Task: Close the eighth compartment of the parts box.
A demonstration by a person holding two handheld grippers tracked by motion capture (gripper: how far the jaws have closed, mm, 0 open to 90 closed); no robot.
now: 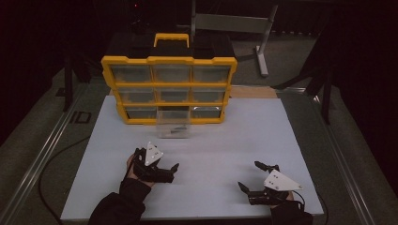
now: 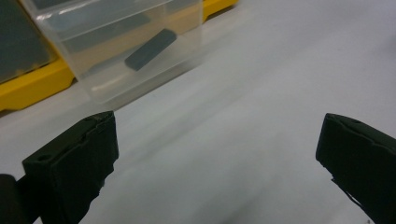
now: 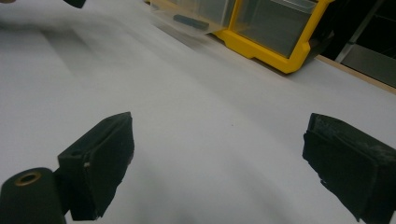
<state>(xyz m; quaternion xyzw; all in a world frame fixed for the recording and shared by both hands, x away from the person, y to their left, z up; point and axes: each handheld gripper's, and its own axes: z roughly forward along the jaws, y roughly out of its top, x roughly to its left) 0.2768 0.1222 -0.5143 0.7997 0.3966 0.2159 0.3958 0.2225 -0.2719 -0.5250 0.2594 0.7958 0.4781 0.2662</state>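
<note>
A workshop: yellow parts organizer [image 1: 169,89] on a white worktable [image 1: 225,140].

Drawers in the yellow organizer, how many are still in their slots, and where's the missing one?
8 in the yellow organizer: three on top, three in the middle, two at the bottom corners. The bottom-middle slot is empty; its clear drawer sits on the table just in front.

Organiser [image 1: 169,85] ahead of both grippers: yellow frame, clear drawers; pulled drawer [image 1: 173,130] clear, dark grey bar [image 2: 150,49] inside; table [image 1: 211,154] white; gripper jaws black.
</note>
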